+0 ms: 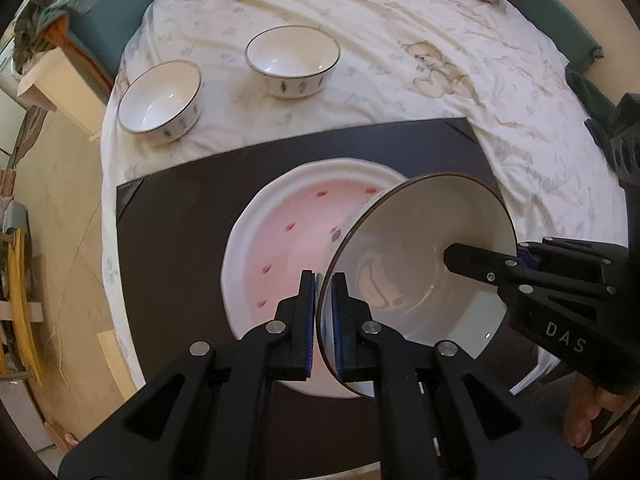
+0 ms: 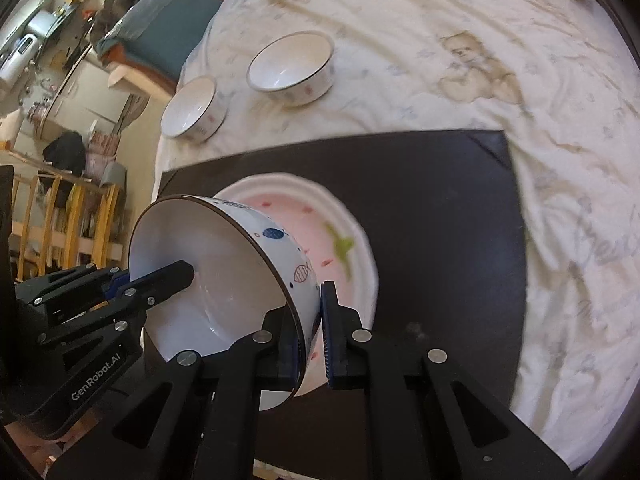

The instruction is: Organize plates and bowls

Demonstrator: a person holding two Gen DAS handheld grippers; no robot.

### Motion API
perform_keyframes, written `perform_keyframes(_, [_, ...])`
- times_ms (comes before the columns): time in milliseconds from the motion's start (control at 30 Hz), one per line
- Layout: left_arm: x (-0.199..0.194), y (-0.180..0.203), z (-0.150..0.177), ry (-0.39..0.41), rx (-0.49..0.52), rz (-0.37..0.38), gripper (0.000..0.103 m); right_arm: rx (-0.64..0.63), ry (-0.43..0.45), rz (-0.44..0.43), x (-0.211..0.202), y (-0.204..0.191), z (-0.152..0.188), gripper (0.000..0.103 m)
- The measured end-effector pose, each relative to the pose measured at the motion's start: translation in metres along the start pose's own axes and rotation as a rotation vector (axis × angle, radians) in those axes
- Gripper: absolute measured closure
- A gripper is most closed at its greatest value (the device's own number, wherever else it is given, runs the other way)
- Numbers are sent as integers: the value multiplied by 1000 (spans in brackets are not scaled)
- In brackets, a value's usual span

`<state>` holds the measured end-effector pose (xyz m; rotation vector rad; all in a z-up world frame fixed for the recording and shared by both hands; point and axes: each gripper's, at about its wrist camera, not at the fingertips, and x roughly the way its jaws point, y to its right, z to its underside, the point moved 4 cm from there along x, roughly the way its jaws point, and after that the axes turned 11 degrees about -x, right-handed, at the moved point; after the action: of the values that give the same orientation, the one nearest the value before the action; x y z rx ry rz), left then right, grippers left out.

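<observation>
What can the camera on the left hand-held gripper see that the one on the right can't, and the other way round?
Only the left wrist view shows the inside of the held bowl nearly face-on, with the right hand-held gripper reaching over its far rim. Only the right wrist view shows the blue fish drawings on the bowl's outer wall and the green mark on the pink plate. Both show each gripper clamping the tilted bowl's rim above the plate on the black mat, and two small bowls on the bedsheet.
</observation>
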<state>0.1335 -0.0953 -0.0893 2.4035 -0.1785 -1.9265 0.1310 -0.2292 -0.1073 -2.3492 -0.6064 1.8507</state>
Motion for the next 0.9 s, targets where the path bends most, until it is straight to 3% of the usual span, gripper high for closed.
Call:
perform_keyframes(233, [6, -25, 12, 9, -33, 27, 98, -15, -18, 5, 18, -26, 8, 92])
perform_keyframes(533, [23, -34, 4, -16, -56, 33, 98, 13, -54, -3, 37, -26, 7, 92])
perform_keyframes(900, [50, -52, 1, -106, -151, 25, 98, 26, -123, -14, 67, -27, 3, 92])
